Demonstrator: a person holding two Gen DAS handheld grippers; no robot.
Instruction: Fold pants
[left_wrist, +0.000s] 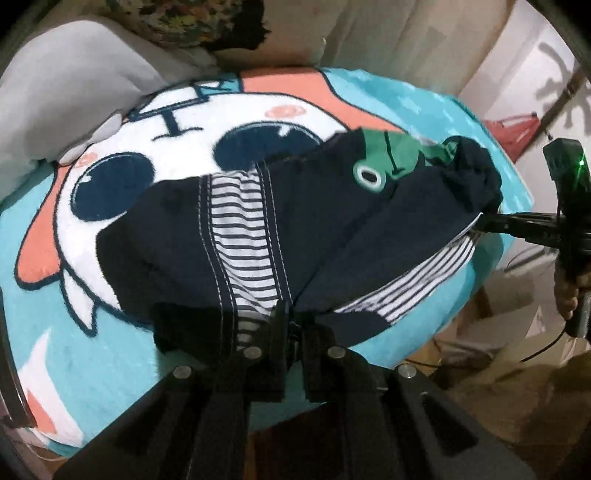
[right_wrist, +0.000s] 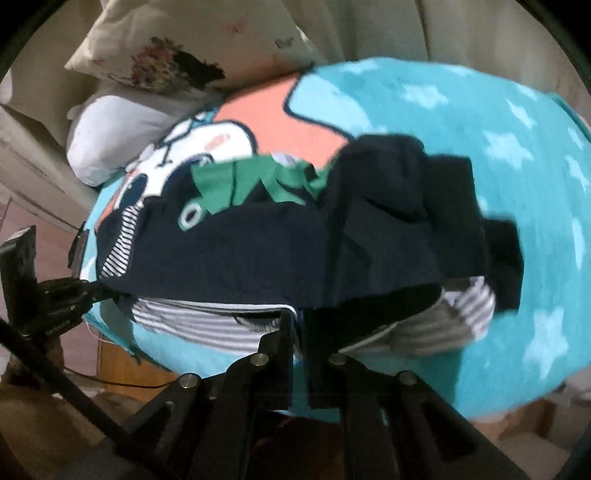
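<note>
A home bedroom: cartoon blanket (left_wrist: 110, 369) on a bed, pillows (right_wrist: 122, 129) behind.

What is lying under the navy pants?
The cartoon blanket lies under the navy pants. The part of its picture beneath them is covered.

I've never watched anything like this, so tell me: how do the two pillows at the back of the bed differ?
The grey pillow is plain, with no print, while the cream pillow carries a flower print. The grey pillow lies low against the turquoise blanket; the cream pillow sits behind it, propped higher and tilted. The grey one looks smoother, the cream one a little spotted. Both are soft, pale cushions at the far end, beyond the pants.
</note>
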